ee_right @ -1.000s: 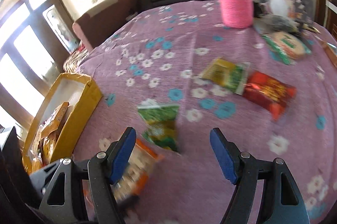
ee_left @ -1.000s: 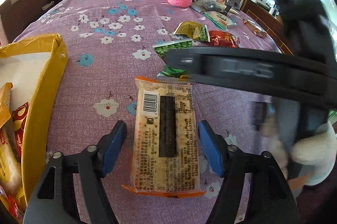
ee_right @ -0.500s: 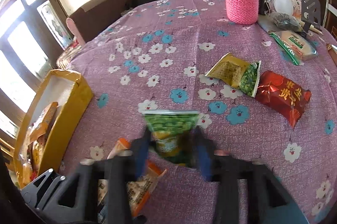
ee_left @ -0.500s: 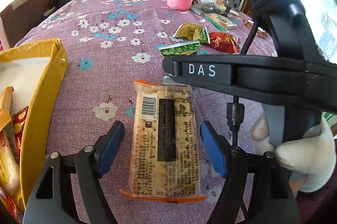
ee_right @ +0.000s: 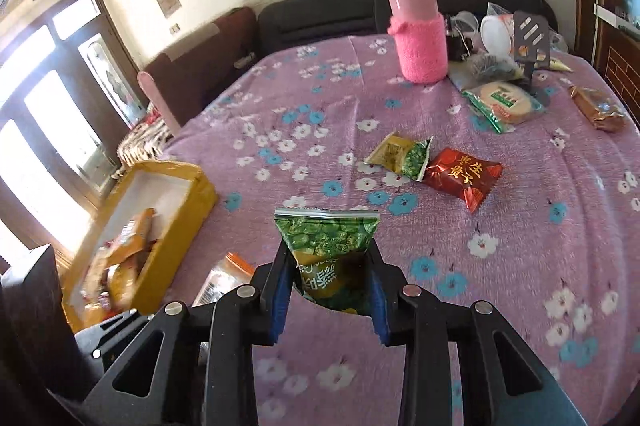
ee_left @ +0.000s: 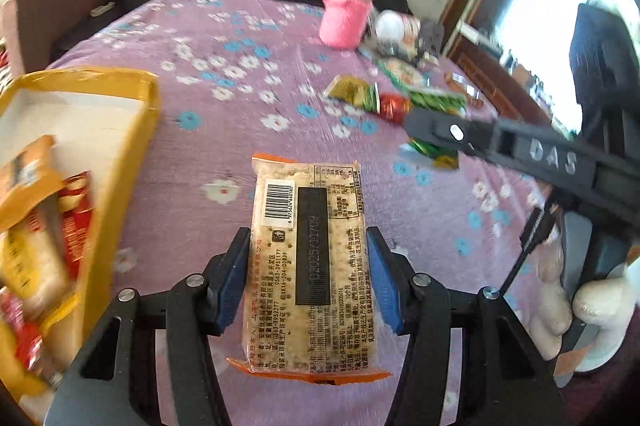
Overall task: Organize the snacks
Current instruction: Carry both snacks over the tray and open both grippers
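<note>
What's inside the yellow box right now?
The yellow box holds several snack packets in orange, yellow and red wrappers, piled at its near end. Its far end shows bare white floor. Anything beneath the pile is hidden.

"DAS" is printed in raised letters on the black gripper body (ee_left: 552,158) at the right of the left wrist view. A barcode, small Chinese print and a stamped date code, seemingly "20250709", are carried on the cracker packet (ee_left: 310,262) at frame centre. Large yellow Chinese characters are shown on the red packet (ee_right: 464,178), right of centre in the right wrist view.
</note>
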`<action>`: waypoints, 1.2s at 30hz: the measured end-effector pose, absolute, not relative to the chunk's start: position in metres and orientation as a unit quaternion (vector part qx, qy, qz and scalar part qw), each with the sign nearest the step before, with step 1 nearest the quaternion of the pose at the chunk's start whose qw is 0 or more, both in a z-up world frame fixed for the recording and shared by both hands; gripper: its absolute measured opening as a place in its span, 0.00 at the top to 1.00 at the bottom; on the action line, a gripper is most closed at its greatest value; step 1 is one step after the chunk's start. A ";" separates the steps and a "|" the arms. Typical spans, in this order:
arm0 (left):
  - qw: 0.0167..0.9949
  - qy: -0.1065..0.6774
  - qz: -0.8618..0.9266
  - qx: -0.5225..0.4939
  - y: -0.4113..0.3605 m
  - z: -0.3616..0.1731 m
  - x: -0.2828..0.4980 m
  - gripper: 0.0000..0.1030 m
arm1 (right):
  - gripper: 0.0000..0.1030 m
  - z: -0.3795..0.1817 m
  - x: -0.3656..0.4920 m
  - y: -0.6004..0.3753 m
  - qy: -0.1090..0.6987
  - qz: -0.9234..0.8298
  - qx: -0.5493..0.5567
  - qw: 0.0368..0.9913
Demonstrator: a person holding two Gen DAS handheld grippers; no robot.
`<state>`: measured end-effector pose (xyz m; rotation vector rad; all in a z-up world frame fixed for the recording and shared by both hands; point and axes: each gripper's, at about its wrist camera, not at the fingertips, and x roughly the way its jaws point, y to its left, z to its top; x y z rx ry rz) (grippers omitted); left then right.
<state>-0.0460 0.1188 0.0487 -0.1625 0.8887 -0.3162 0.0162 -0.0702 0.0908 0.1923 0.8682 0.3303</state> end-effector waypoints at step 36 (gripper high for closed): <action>0.911 0.354 0.081 -0.194 0.365 0.052 -0.106 0.47 | 0.68 0.072 -0.016 0.211 0.479 0.327 -0.010 0.815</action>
